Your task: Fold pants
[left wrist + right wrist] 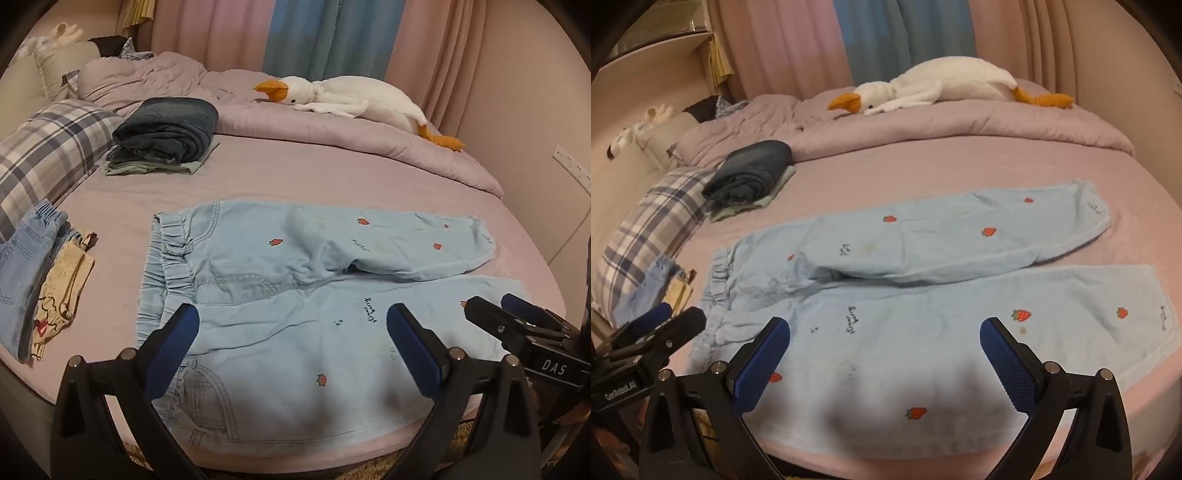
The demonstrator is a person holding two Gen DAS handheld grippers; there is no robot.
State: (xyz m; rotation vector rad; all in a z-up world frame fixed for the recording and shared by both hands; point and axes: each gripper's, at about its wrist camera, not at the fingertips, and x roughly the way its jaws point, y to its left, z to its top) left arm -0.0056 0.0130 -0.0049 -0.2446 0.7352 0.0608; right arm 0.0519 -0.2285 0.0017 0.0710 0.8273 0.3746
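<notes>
Pillow (48, 147): plaid, at the bed's left edge.
Loose clothes (40, 280): a small heap, denim and cream, lies left of the pants.
Folded stack (166, 133): dark denim on top, behind the pants, near the pillow.
Left hand-held gripper (291, 325): jaws wide, nothing between them; hovers over the near leg by the waistband.
Pants (295, 280): light blue with strawberries, spread flat on the bed (295, 173), waistband to the left, both legs running right, the far leg angled away.
Right hand-held gripper (884, 334): jaws wide, empty, above the near leg.
Goose (351, 98): white plush on the quilt (332, 129) at the back.
</notes>
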